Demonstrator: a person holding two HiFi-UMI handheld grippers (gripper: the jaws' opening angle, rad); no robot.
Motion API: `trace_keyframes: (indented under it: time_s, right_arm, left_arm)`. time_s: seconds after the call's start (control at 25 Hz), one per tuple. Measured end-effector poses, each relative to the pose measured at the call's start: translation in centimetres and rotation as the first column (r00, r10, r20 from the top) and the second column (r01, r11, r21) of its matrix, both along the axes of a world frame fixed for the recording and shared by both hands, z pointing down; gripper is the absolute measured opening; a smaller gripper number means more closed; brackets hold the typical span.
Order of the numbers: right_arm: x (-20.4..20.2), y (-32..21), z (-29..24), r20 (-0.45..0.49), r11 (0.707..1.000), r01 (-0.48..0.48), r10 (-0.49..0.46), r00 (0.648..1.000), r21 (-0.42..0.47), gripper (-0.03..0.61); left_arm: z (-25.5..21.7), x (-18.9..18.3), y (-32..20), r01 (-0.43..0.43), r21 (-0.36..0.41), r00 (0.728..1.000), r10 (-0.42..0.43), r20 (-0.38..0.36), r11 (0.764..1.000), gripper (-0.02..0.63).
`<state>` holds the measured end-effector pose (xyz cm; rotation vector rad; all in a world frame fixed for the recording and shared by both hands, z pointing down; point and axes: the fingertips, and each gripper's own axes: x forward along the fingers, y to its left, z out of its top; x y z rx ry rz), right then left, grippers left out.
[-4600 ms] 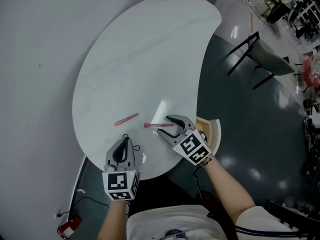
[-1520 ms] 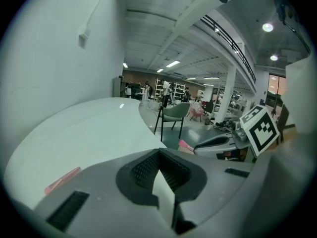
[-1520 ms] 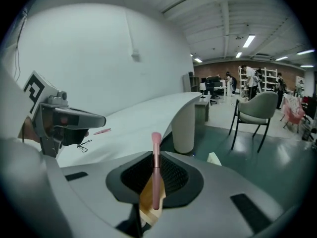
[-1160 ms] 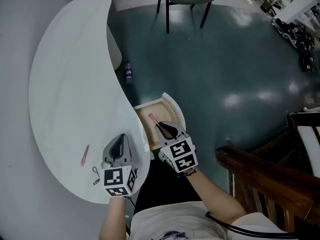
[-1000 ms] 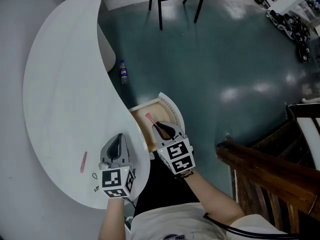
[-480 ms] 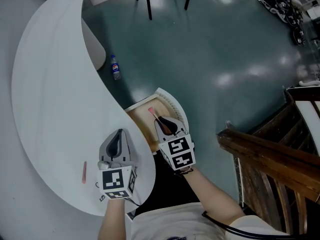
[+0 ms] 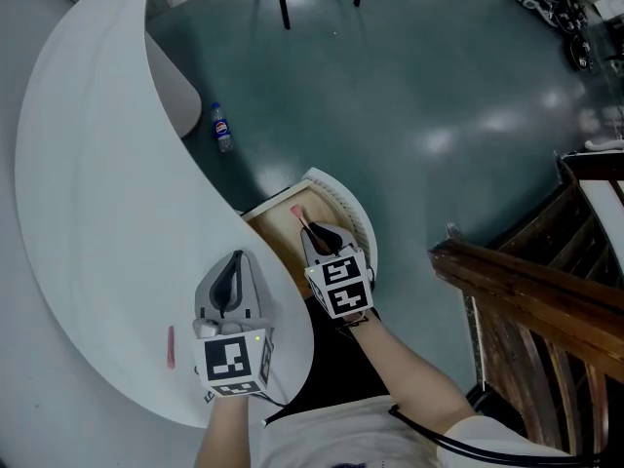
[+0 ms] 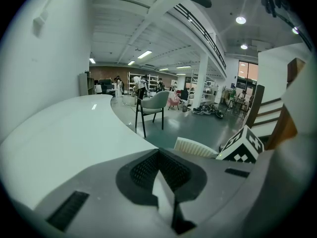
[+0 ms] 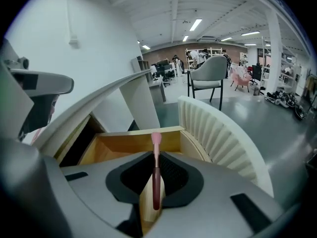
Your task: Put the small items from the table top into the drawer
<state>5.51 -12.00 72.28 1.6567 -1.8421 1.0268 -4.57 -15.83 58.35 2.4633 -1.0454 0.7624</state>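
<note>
Right gripper [image 7: 314, 234] now lowered over the open drawer [image 7: 271, 234]
Jaws pinch pink-tipped stick [image 9: 156, 177]; left gripper [image 7: 234, 263] closed, empty; release next

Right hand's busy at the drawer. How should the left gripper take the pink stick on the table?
Grip the pink stick mid-length, coming straight down from above with the jaws spanning its thin width. It lies flat on the table, too low for a sideways approach. The left gripper, beside it, is shut, so open it first.

Grey left gripper [image 7: 233, 259], right gripper [image 7: 311, 235]; marker cubes [image 7: 235, 363]; white shirt [image 7: 336, 439]
</note>
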Motion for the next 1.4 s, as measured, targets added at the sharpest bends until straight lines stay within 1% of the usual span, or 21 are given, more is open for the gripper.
trace_keyframes:
  time_s: [0.24,0.36,0.64,0.92,1.4]
  right_arm:
    - [0.4,-0.2,3.1,-0.012,0.994,-0.063,0.062,0.998,-0.084,0.060]
    - [0.1,-0.9,3.9,-0.009,0.994,-0.070,0.070,0.998,-0.088,0.060]
    - [0.4,-1.4,6.1,0.003,0.983,-0.120,0.121,0.993,-0.139,0.060]
    - [1.1,-2.1,7.9,-0.015,0.980,-0.122,0.121,0.992,-0.157,0.060]
    - [1.9,-2.3,10.2,-0.042,0.963,-0.123,0.116,0.992,-0.240,0.060]
  left_arm:
    - [0.0,0.2,-0.3,-0.008,0.006,1.000,0.008,0.008,1.000,0.020]
    - [0.0,0.1,-0.5,-0.004,0.005,1.000,0.004,-0.001,1.000,0.020]
    - [-0.2,0.0,-0.8,-0.001,0.005,1.000,0.001,-0.006,1.000,0.020]
    - [-0.1,0.1,-1.0,0.002,0.008,1.000,-0.002,0.012,1.000,0.020]
    - [0.2,0.2,-1.0,-0.005,-0.011,0.999,0.005,0.034,1.000,0.020]
